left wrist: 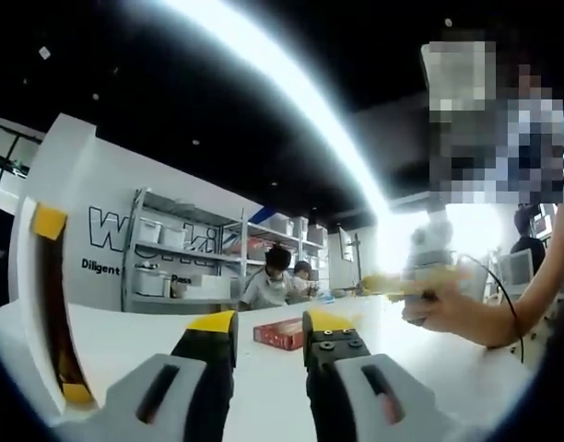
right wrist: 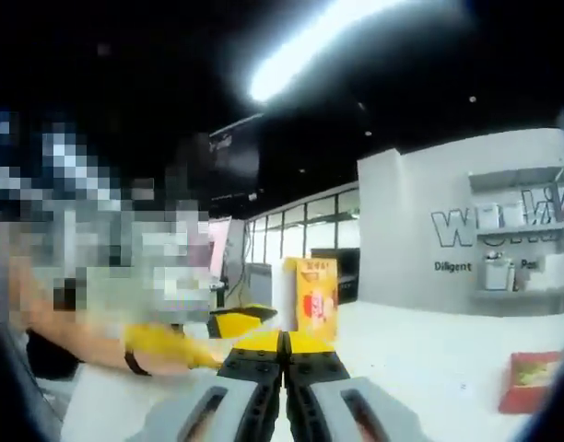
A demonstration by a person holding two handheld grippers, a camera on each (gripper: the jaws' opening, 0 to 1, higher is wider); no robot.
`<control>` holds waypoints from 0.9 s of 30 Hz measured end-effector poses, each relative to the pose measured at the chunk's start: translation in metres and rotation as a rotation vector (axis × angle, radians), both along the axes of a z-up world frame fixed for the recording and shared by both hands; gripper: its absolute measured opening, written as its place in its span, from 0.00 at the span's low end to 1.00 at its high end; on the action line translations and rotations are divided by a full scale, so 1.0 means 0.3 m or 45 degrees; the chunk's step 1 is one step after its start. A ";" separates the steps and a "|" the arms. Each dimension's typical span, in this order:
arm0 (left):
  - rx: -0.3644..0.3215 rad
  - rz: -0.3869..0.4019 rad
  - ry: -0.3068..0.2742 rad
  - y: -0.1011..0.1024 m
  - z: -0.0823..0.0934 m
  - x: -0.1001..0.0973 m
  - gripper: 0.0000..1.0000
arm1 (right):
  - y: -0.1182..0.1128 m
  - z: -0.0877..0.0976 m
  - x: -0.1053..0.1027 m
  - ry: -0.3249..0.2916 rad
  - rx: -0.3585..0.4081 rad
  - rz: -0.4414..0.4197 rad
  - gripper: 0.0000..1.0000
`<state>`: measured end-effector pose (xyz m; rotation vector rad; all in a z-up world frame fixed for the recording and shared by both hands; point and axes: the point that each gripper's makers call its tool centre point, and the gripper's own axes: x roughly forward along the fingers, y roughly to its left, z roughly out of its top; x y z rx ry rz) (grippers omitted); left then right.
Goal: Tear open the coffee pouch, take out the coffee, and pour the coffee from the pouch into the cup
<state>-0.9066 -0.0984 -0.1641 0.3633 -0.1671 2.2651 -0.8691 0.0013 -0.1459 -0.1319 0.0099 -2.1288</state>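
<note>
Left gripper (left wrist: pixel 269 339): jaws stand apart with a clear gap between the yellow tips, nothing held; they hover over the near part of the table.
Right gripper (right wrist: pixel 284 348): jaws pressed together, tips touching; whether anything thin is caught between them cannot be told. In the left gripper view it shows blurred at the right (left wrist: pixel 420 287), with a hand (left wrist: pixel 448 311) around it, raised above the table.
Pouch (right wrist: pixel 317 299): yellow-orange, upright, just past the right gripper's tips in the right gripper view; touching or apart cannot be told.
Box (left wrist: pixel 280 333): red and flat, lying on the table just beyond the left gripper's tips, seen through the gap between the jaws. In the right gripper view it sits low at the right (right wrist: pixel 533 382), well apart from the right gripper.
Table (left wrist: pixel 125 341): white, wide and bare around the box; open surface runs to the left and right of the left gripper's jaws. Its far edge lies in front of the seated people.
Left edge: a white upright panel with yellow tabs (left wrist: pixel 48 221) stands close to the left gripper's side.
Shelves (left wrist: pixel 171 253): grey rack with bins against the lettered wall, well beyond the table.
People (left wrist: pixel 273 276): two sit at the far side of the table, well apart from both grippers.
Ceiling light (left wrist: pixel 291 92): long bright strip overhead.
</note>
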 end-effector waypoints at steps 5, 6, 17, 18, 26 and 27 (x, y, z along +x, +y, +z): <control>-0.006 -0.003 -0.006 0.007 -0.009 -0.002 0.30 | 0.046 0.000 -0.030 -0.021 -0.008 -0.048 0.00; -0.009 -0.002 -0.007 0.007 -0.010 -0.003 0.30 | 0.050 0.035 -0.014 0.046 0.002 -0.073 0.00; -0.035 -0.001 0.009 0.017 -0.009 0.001 0.30 | -0.001 0.070 0.042 0.030 -0.099 0.049 0.00; -0.033 -0.002 0.011 0.017 -0.006 0.001 0.30 | 0.007 0.050 0.024 0.006 -0.077 0.036 0.00; -0.037 0.004 0.009 0.014 -0.009 -0.003 0.29 | 0.059 0.096 0.018 0.088 -0.088 -0.043 0.00; -0.035 0.002 0.011 0.014 -0.006 -0.002 0.29 | 0.050 0.081 0.016 0.054 -0.092 -0.018 0.00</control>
